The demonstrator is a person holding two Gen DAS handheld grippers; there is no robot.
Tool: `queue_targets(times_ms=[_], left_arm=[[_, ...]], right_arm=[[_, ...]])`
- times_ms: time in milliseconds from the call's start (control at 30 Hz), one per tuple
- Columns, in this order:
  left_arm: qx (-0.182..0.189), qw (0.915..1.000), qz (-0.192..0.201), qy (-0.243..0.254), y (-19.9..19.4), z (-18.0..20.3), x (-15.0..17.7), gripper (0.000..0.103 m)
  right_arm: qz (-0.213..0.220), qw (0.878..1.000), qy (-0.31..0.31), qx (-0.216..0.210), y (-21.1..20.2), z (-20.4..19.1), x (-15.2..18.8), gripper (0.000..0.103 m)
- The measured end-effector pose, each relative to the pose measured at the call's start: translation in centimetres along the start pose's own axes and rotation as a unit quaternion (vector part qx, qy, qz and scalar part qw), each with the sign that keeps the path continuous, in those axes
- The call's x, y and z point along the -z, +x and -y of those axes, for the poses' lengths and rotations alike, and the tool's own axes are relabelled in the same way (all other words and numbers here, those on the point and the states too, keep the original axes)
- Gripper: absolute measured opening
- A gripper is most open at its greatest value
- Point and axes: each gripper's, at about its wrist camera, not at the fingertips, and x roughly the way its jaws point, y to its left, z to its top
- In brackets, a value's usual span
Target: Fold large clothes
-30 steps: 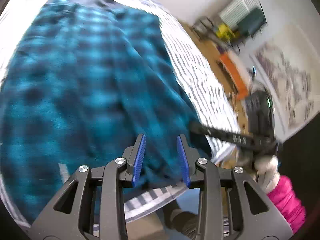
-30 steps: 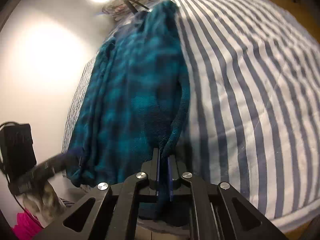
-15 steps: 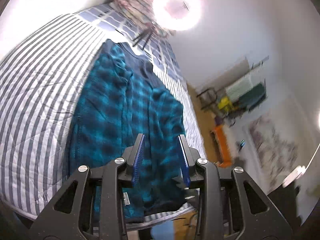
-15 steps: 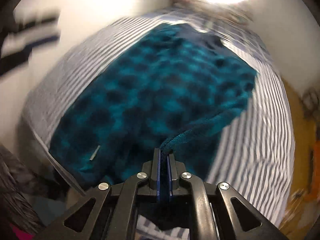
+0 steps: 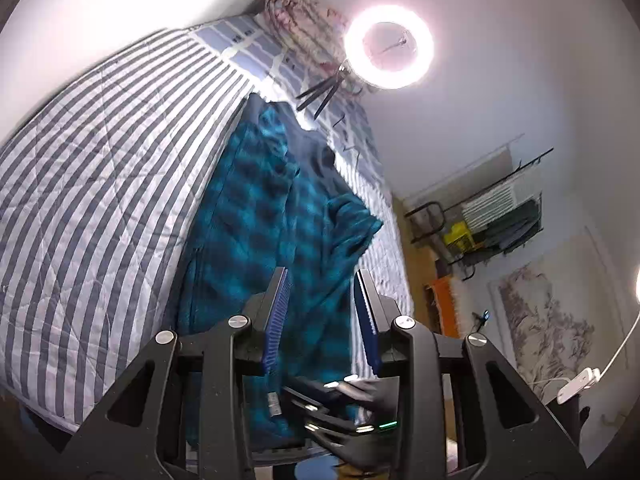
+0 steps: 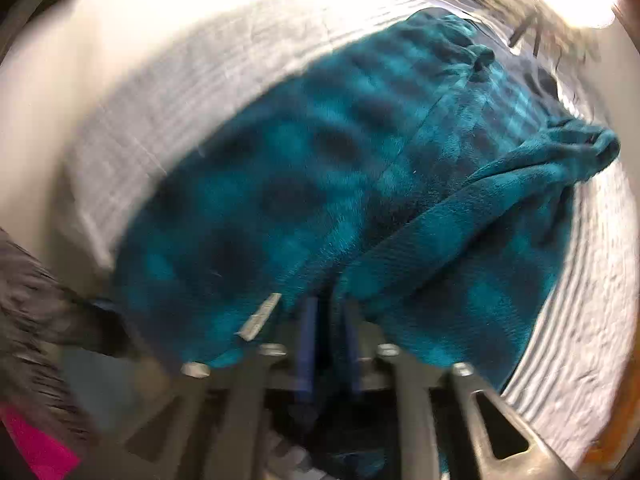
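A large teal and dark blue plaid fleece garment (image 5: pixel 260 216) lies lengthwise on a bed with a grey-and-white striped cover (image 5: pixel 100 168). My left gripper (image 5: pixel 322 312) is open and empty, held above the garment's near end. The right gripper shows blurred below it in the left wrist view (image 5: pixel 340 404). In the right wrist view the garment (image 6: pixel 320 184) fills the frame, with a fold of its right side raised. My right gripper (image 6: pixel 328 344) has blue pads slightly apart with the garment's edge between them; the view is blurred.
A lit ring light on a tripod (image 5: pixel 388 46) stands at the bed's far end beside a patterned pillow (image 5: pixel 304 20). A clothes rack (image 5: pixel 492 216) and an orange item (image 5: pixel 444 304) stand on the floor at right. A white wall (image 6: pixel 60 80) runs along the bed's left.
My left gripper has tilted up and pulled back, staying open. My right gripper has carried the garment's edge leftward over the body, and its pads now show a small gap.
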Motion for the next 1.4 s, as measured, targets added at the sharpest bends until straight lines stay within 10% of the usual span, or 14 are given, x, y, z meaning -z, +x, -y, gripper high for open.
queue_targets(times_ms=[167, 300, 400, 933, 1033, 1167, 1200, 1233, 1400], left_arm=[[-0.017, 0.9987, -0.042, 0.022, 3.1, 0.5, 1.8, 0.032], [-0.018, 0.9941, -0.097, 0.046, 6.8, 1.9, 4.2, 0.061], [-0.029, 0.9865, -0.144, 0.072, 10.2, 3.0, 6.3, 0.063], [-0.062, 0.9658, -0.232, 0.098, 18.3, 2.1, 10.9, 0.063], [-0.053, 0.9632, -0.236, 0.117, 18.7, 3.0, 11.0, 0.043], [-0.049, 0.9595, -0.244, 0.132, 18.9, 3.4, 11.5, 0.019], [-0.047, 0.9592, -0.246, 0.131, 19.0, 3.3, 11.5, 0.011], [-0.044, 0.9592, -0.248, 0.129, 19.3, 3.3, 11.4, 0.011], [-0.032, 0.9607, -0.252, 0.113, 19.4, 2.8, 11.6, 0.008]], right_arm=[[0.077, 0.989, 0.069, -0.105, -5.3, 3.7, 1.8, 0.034], [0.135, 0.976, 0.119, -0.119, -7.8, 7.5, 2.5, 0.056], [0.165, 0.961, 0.179, -0.127, -8.3, 11.8, 3.0, 0.057], [0.25, 0.871, 0.401, -0.134, -2.9, 31.4, -1.9, 0.08], [0.255, 0.85, 0.436, -0.148, -1.2, 33.9, -2.4, 0.08], [0.259, 0.848, 0.439, -0.142, 0.7, 35.5, -4.4, 0.066], [0.257, 0.85, 0.438, -0.139, 1.0, 35.6, -4.9, 0.048], [0.246, 0.855, 0.435, -0.135, 1.4, 35.5, -5.7, 0.028], [0.238, 0.891, 0.381, -0.066, -0.2, 32.8, -10.4, 0.013]])
